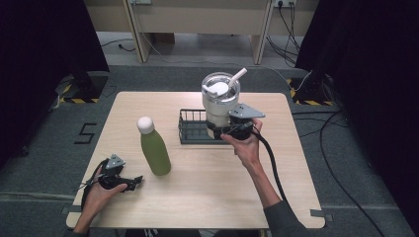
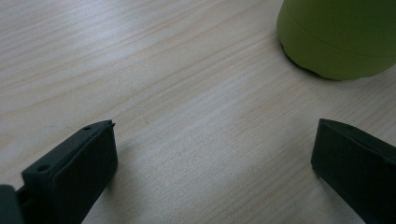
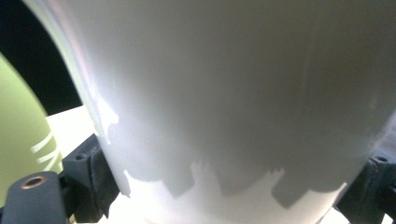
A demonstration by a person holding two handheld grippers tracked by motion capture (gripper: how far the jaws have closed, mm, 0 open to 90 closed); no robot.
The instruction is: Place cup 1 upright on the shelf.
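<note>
wooden table (image 1: 207, 173): white tumbler (image 1: 220, 101) clamped between right gripper (image 1: 236, 129) jaws.

light: even overhead | glare: white tumbler (image 3: 243, 93) overexposed | backdrop: dark

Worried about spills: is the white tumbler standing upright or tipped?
Upright. The white tumbler stands vertical over the black wire rack, lid and straw on top, with the right gripper clamped round its lower body.
</note>
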